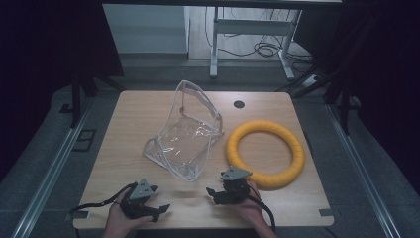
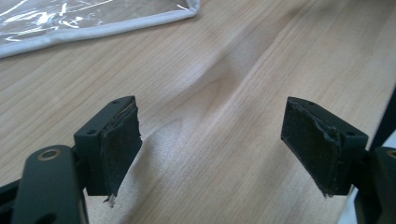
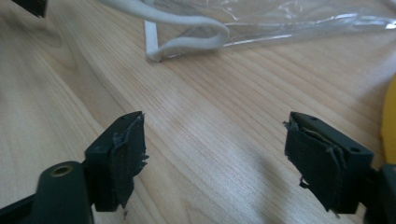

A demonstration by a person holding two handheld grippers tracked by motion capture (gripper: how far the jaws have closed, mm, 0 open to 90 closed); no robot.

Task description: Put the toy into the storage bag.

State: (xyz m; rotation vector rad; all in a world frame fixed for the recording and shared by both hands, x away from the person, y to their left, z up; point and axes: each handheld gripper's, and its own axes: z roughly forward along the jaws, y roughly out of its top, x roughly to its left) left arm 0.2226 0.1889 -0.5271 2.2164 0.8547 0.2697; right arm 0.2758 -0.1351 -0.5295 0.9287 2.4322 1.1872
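A clear plastic bag (image 1: 185, 134) with white trim stands half-open at the middle of the wooden table (image 1: 133, 114). Right of it lies a yellow ring (image 1: 265, 153). Near the front edge, my left gripper (image 1: 161, 199) is held by a hand, its jaws wide open and pointing right over bare wood. My right gripper (image 1: 212, 196) faces it, open too, just in front of the ring. In the left gripper view the open gripper (image 2: 212, 144) frames bare wood, the bag's trimmed edge (image 2: 93, 25) beyond. In the right gripper view the open gripper (image 3: 215, 154) points toward the bag's corner (image 3: 187, 39); the ring's edge (image 3: 390, 121) shows at right.
A black cable grommet (image 1: 239, 104) sits in the table's far side. Behind the table stand a white desk frame (image 1: 247, 29) and floor cables (image 1: 267, 49). Dark stands flank both sides. One jaw of the left gripper (image 3: 32, 5) shows top left in the right gripper view.
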